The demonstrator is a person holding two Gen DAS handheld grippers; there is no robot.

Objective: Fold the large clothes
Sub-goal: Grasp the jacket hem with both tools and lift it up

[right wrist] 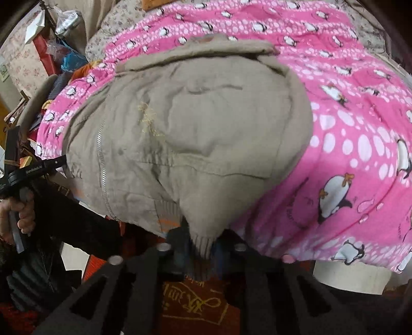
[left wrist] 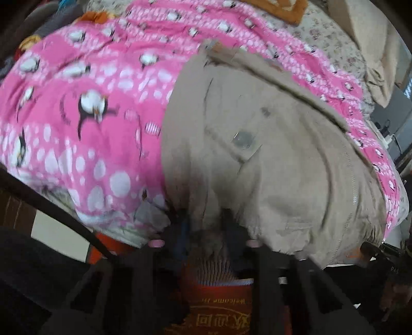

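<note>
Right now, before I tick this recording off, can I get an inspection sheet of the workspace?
Surface: bed covered by a pink fleece blanket with penguin print, floral sheet beneath.
Job's things: beige zip-front jacket lies spread on the blanket, collar at the far end, ribbed hem at the near edge.
Clutter: orange cloth at the bed's far end; piled bags and boxes beside the bed.
Grippers: left gripper and right gripper each have fingers pinching the jacket's hem.
Cables: black strap crossing the left view.
Surroundings: red doormat with gold lettering on the floor below.
</note>
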